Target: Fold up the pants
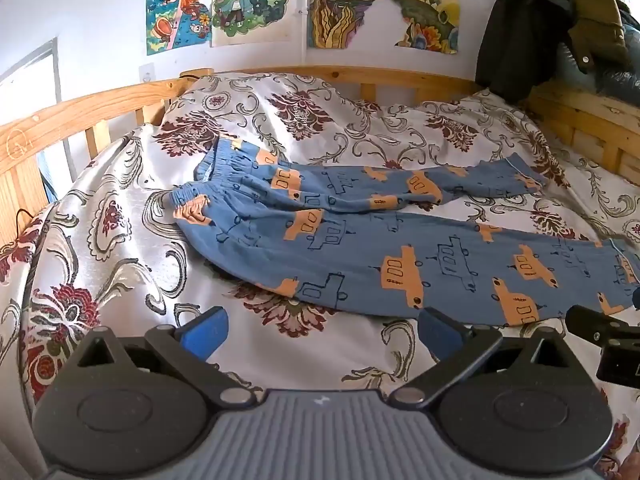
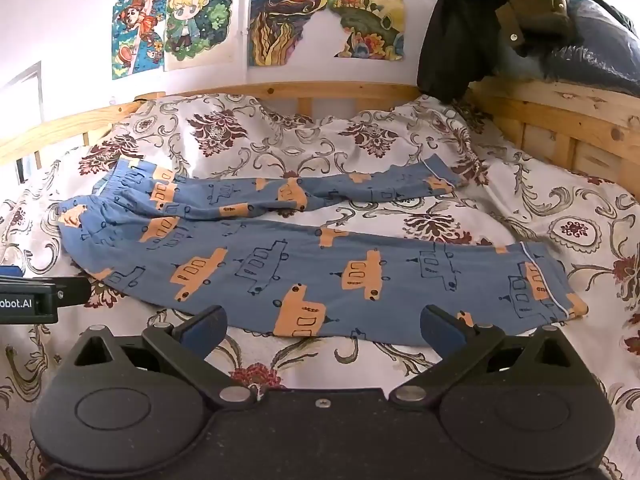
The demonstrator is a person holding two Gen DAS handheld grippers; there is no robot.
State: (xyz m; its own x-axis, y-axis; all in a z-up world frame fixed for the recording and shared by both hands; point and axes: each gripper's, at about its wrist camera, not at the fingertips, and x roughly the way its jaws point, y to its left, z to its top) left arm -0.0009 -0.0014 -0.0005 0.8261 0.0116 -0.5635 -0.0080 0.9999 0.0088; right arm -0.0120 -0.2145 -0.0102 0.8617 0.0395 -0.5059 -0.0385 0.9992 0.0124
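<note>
Blue pants [image 1: 360,256] [image 2: 320,268] printed with orange and outlined cars lie spread on the bed, waistband to the left, both legs running right. The far leg [image 2: 360,188] is a little rumpled; the near leg lies flat. My left gripper [image 1: 322,334] is open just in front of the near leg's lower edge, holding nothing. My right gripper [image 2: 322,332] is open too, its right finger [image 2: 444,330] at the near leg's hem edge and its left finger [image 2: 204,328] just short of the cloth. Each gripper's body shows at the edge of the other's view.
A white bedspread [image 1: 120,260] with dark red floral print covers the bed. A wooden bed rail [image 1: 360,76] [image 2: 560,128] runs along the back and both sides. Dark jackets [image 1: 560,28] hang over the right corner. Posters [image 1: 256,0] are on the wall.
</note>
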